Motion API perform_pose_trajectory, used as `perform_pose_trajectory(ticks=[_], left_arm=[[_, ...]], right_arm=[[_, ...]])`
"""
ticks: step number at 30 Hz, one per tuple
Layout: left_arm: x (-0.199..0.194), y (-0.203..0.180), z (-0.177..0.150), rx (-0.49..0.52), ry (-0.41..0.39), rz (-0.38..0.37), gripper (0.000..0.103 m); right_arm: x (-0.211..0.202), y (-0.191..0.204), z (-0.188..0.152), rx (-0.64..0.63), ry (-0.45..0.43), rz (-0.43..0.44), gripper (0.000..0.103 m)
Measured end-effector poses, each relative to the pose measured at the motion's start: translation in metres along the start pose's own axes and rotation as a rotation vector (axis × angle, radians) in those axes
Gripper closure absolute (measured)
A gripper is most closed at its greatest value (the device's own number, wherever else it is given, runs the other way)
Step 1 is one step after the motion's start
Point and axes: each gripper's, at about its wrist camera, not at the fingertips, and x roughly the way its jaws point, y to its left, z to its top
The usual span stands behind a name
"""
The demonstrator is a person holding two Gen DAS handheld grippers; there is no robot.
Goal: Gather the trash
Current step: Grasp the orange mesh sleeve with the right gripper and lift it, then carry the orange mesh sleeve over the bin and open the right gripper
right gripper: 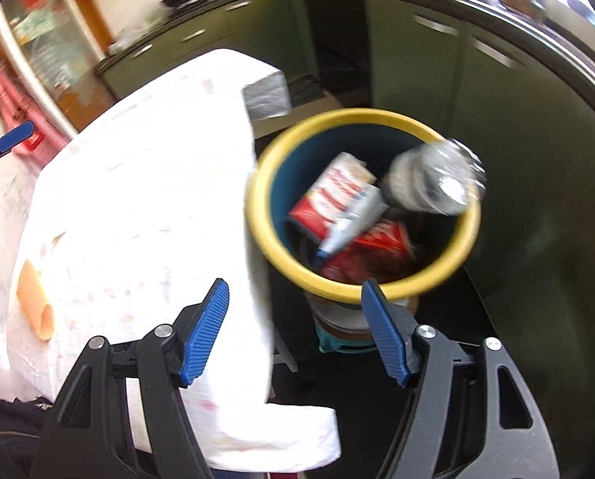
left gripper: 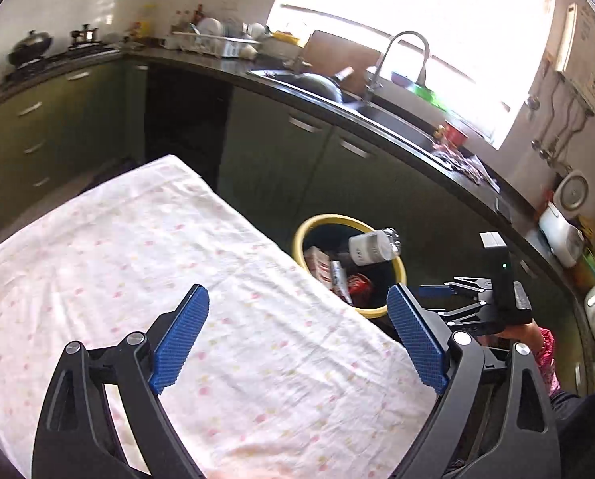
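A clear plastic bottle (right gripper: 433, 183) with a white label lies tilted over the bin (right gripper: 257, 215), at its far right rim; in the left wrist view the bottle (left gripper: 373, 245) shows no tool touching it, and whether it rests on the rim or is in the air cannot be told. The bin has a yellow rim (left gripper: 297, 239) and a dark blue inside. In it lie a red-and-white carton (right gripper: 333, 195), a white tube (right gripper: 353, 223) across the carton, and a red can (right gripper: 373, 251) beneath.

The right tool (right gripper: 295, 331) hangs just above the near rim of the bin with its blue pads spread wide and nothing between them — released. The left tool (left gripper: 297, 339) is over the counter (left gripper: 137, 259), which is covered by a white cloth with small pink and yellow spots; its pads are likewise wide apart and hold nothing. In the left wrist view the right tool (left gripper: 433, 291) shows to the right, past the counter's edge, near the bin.

The bin stands on the floor just beside the counter's edge. An orange sponge (right gripper: 36, 299) lies on the cloth at the left of the right wrist view. Behind run green cabinets (left gripper: 277, 139), a sink (left gripper: 393, 119) with a tall tap (left gripper: 401, 56) — and a bright window (left gripper: 417, 20).
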Motion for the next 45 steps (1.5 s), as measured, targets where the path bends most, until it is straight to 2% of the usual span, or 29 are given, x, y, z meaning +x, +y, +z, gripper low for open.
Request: perform_pose_trajectory(ticks=[4,9,13,15,20,23,26,27,29,30,33,41,45], left_arm=[[-0.066,0.060,-0.032,-0.090,-0.110,0.130,0.009],[-0.114,0.129,-0.064,-0.179,-0.208,0.312,0.006],[-0.121,0.180,-0.086,-0.245,-0.249,0.422,0.006],[-0.117,0.195,-0.099,-0.266,-0.261,0.475,0.006],[-0.098,0.208,-0.117,-0.261,-0.244,0.547,0.006],[-0.088,0.205,-0.119,-0.244,-0.231,0.557,0.006],[-0.089,0.205,-0.122,-0.257,-0.240,0.534,0.006],[-0.090,0.204,-0.124,-0.260,-0.243,0.531,0.006],[-0.088,0.205,-0.124,-0.259,-0.239,0.525,0.006],[-0.087,0.204,-0.124,-0.258,-0.237,0.525,0.006],[-0.085,0.201,-0.125,-0.253,-0.232,0.521,0.006],[-0.085,0.197,-0.125,-0.240,-0.235,0.527,0.006],[-0.084,0.195,-0.124,-0.233,-0.231,0.530,0.006]], right_arm=[[0.008,0.062,0.016,-0.160,0.017,0.102,0.038],[0.019,0.158,0.022,-0.401,0.060,0.260,0.038],[0.025,0.230,0.010,-0.587,0.123,0.403,0.037],[0.027,0.260,0.001,-0.680,0.147,0.440,0.037],[0.044,0.308,-0.023,-0.865,0.241,0.441,0.037],[0.054,0.315,-0.030,-0.908,0.274,0.413,0.037],[0.060,0.318,-0.034,-0.924,0.294,0.402,0.039],[0.061,0.320,-0.034,-0.927,0.293,0.398,0.049],[0.061,0.319,-0.034,-0.927,0.288,0.396,0.060],[0.059,0.319,-0.035,-0.924,0.281,0.400,0.070],[0.049,0.314,-0.033,-0.904,0.273,0.432,0.087],[0.014,0.292,-0.034,-0.841,0.236,0.488,0.090],[-0.012,0.263,-0.022,-0.744,0.166,0.474,0.089]])
